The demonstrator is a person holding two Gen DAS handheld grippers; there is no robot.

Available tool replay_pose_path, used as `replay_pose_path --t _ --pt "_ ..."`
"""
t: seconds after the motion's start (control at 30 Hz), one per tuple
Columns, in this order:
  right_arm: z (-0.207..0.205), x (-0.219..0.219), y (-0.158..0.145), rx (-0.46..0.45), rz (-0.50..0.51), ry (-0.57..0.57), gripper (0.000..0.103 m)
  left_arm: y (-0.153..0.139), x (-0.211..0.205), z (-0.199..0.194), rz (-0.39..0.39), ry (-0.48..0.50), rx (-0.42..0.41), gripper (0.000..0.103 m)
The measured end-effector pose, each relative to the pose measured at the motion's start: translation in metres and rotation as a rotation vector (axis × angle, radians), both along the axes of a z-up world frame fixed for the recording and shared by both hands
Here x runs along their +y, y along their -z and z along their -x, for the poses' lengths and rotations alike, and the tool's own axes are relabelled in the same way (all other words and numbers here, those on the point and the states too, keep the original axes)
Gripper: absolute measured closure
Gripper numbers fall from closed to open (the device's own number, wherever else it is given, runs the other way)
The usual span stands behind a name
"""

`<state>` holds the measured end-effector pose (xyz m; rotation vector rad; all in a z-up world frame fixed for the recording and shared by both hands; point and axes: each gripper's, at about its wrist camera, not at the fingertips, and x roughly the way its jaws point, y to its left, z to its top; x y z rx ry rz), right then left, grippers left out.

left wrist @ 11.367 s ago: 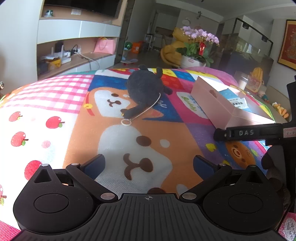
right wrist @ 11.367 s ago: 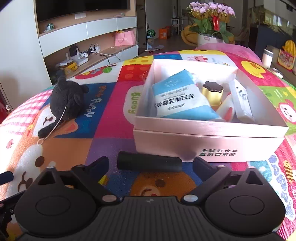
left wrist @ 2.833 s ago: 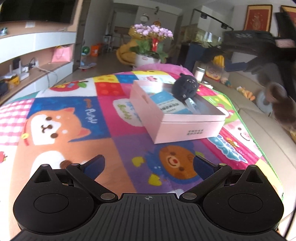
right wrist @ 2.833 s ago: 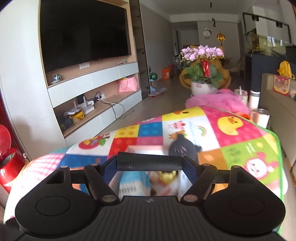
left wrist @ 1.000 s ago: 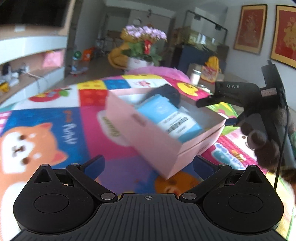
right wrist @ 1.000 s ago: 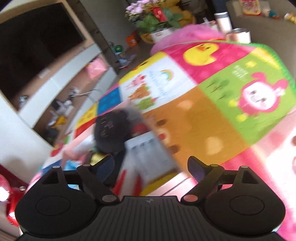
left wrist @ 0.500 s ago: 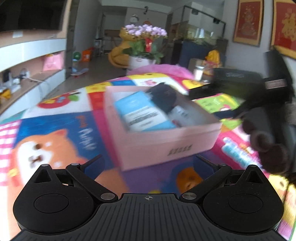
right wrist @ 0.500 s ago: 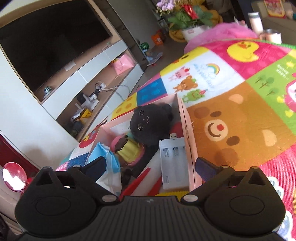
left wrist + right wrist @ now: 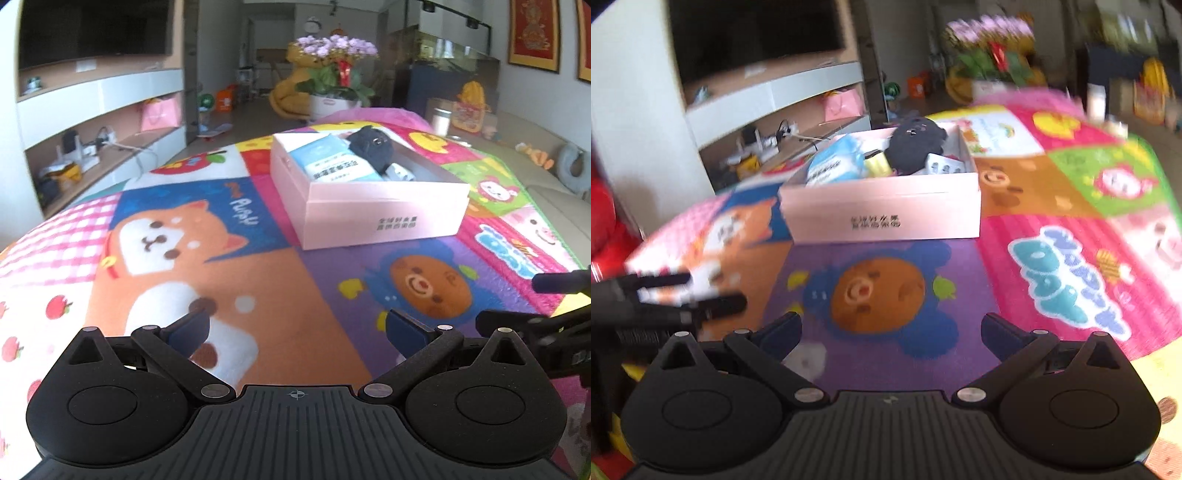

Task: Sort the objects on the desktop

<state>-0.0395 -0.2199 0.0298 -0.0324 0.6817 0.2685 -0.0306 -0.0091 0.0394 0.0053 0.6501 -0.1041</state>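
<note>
A pink open box (image 9: 384, 212) (image 9: 886, 214) stands on the colourful cartoon cloth (image 9: 258, 277). Inside it lie a black plush toy (image 9: 369, 146) (image 9: 916, 144), a blue wipes pack (image 9: 332, 162) (image 9: 831, 164) and a small white item (image 9: 942, 166). My left gripper (image 9: 295, 330) is open and empty, well in front of the box. My right gripper (image 9: 890, 328) is open and empty too, above the bear picture (image 9: 875, 291) in front of the box. Each gripper shows at the edge of the other's view.
A TV unit with shelves (image 9: 99, 110) runs along the left. A flower pot (image 9: 332, 85) stands beyond the table's far end. A sofa (image 9: 554, 192) lies to the right. The cloth's right edge (image 9: 554, 236) drops off near the box.
My right gripper has pulled back from above the box and rolled level; it now faces the box's front. My left gripper has swung so the box sits farther off, up and right.
</note>
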Motion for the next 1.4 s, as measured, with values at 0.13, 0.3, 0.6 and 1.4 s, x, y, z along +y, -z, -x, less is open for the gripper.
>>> replay_pose_path --t 0.13,0.3,0.6,1.4 --pt "-0.014 -0.001 0.009 0.006 0.047 0.076 0.0 0.007 -0.007 -0.006 0.004 -0.026 0.002 0.0" --pt "-0.039 -0.002 0.02 0.079 0.016 0.085 0.0 0.019 -0.012 -0.03 0.022 -0.069 0.029 0.0" --pt "-0.042 0.005 0.03 0.016 0.043 0.104 0.0 0.026 -0.019 -0.041 -0.035 -0.096 0.045 0.0" --pt "-0.042 0.005 0.03 0.009 0.045 0.117 0.0 0.026 -0.019 -0.041 -0.036 -0.096 0.045 0.0"
